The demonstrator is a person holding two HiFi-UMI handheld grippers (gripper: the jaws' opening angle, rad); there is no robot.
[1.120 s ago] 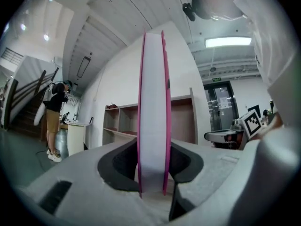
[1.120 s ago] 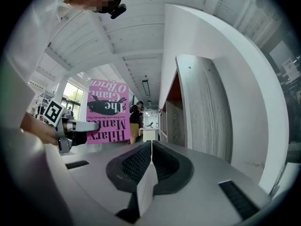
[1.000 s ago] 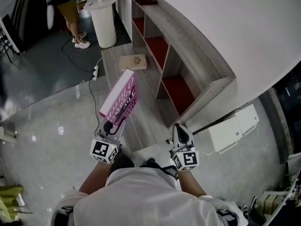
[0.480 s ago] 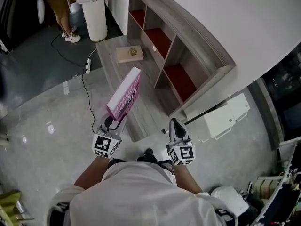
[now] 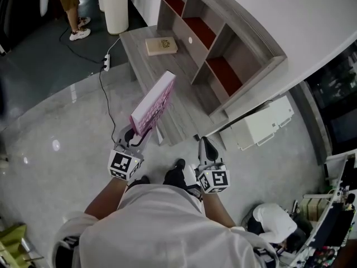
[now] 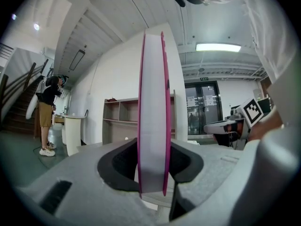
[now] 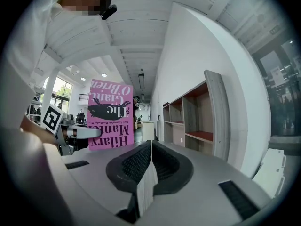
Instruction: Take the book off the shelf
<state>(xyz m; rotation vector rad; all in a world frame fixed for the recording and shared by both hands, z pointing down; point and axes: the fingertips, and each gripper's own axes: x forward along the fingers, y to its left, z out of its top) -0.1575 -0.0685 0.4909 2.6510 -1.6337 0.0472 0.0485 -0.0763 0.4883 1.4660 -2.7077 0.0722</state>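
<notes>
One pink book (image 5: 154, 102), pinched at one end by the left gripper (image 5: 135, 137), stands straight out from its jaws, off the shelf (image 5: 245, 49) to the right. Probably a light, stiff paperback with slick covers, so a deeper hold would stop it pivoting. Right gripper (image 5: 205, 148) is closed and empty.

White shirt (image 5: 162, 233), grey left gripper (image 5: 139, 133) and right gripper (image 5: 204, 144), black-white cubes (image 5: 123, 165).

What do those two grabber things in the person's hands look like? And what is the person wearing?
Both are chunky light grey plastic: the left gripper and the right gripper. Each carries a white cube with black square markers. Their fingers are lined with black pads, ribbed on the right one. The person wears a white top.
</notes>
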